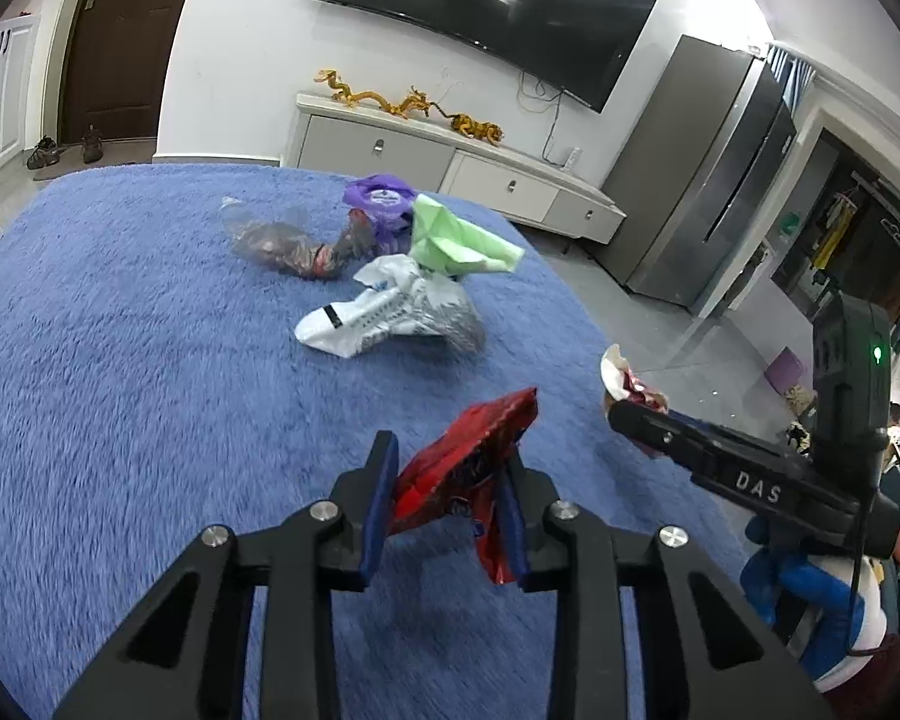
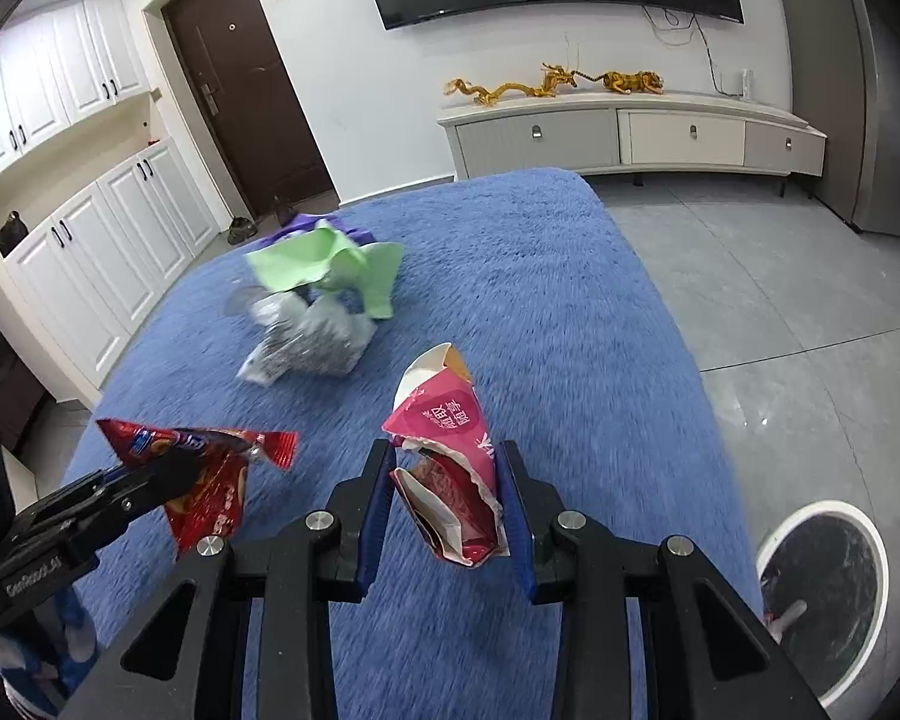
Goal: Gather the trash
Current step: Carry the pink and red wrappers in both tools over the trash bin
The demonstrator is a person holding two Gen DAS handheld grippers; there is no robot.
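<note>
My left gripper (image 1: 447, 480) is shut on a crumpled red snack wrapper (image 1: 468, 462) and holds it above the blue rug (image 1: 120, 360). My right gripper (image 2: 447, 480) is shut on a torn pink and white packet (image 2: 450, 456), also above the rug. The left gripper with the red wrapper (image 2: 210, 468) shows at the left of the right wrist view; the right gripper (image 1: 624, 411) shows at the right of the left wrist view. More trash lies further out on the rug: a white and silver bag (image 1: 390, 315), green paper (image 1: 456, 237), a purple wrapper (image 1: 381, 201) and a clear plastic bag (image 1: 276, 240).
A white-rimmed bin with a black liner (image 2: 822, 576) stands on the grey tile floor right of the rug (image 2: 540, 300). A low TV cabinet (image 2: 630, 138) and wall TV are at the back. White cupboards (image 2: 90, 240) line the left wall, with shoes by the door.
</note>
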